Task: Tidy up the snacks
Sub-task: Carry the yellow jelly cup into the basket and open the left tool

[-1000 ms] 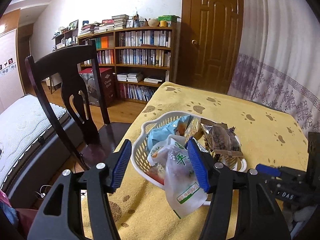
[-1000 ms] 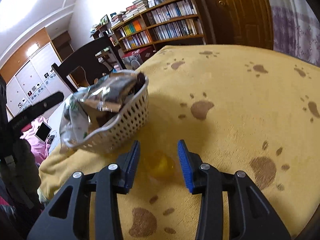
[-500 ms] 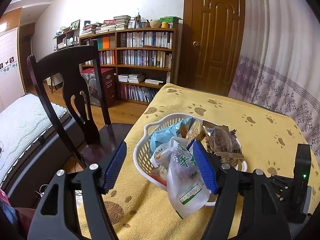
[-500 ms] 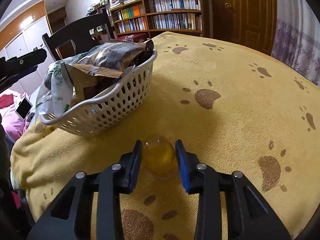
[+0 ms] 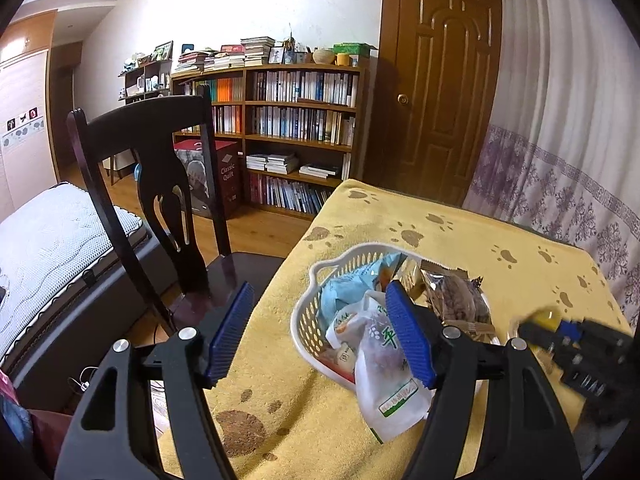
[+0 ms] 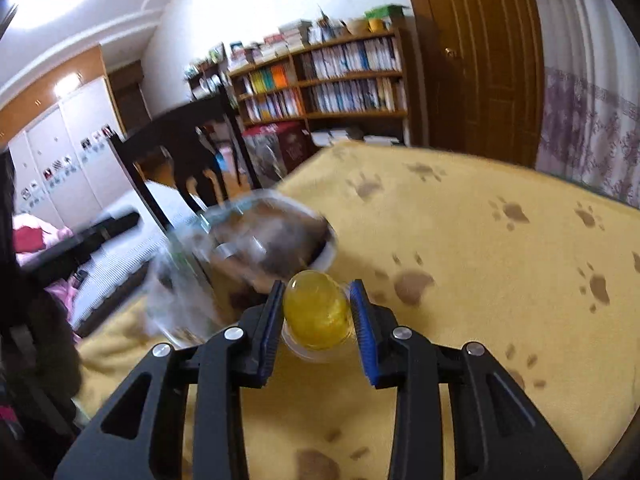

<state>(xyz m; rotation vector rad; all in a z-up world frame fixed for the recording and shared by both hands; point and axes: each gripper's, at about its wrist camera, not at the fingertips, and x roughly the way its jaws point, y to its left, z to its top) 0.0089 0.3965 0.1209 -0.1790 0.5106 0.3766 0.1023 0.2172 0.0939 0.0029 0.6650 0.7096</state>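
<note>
A: Progress? 
B: Several packets already fill the white basket point(image 5: 308, 320); the yellow jelly cup point(image 6: 316, 314) is not yet in it.

A: Hand-held grippers? 
B: Right hand-held gripper point(image 6: 316, 316) clamps the cup, basket at its 10 o'clock; left hand-held gripper point(image 5: 316, 336) gapes wide, holding nothing, over the worktop point(image 5: 460, 240).

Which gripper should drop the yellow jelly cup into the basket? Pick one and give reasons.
Right. The right gripper is already shut on the yellow jelly cup, with the white basket just ahead of it. The left gripper is open and empty, hovering by the basket's near rim.
</note>
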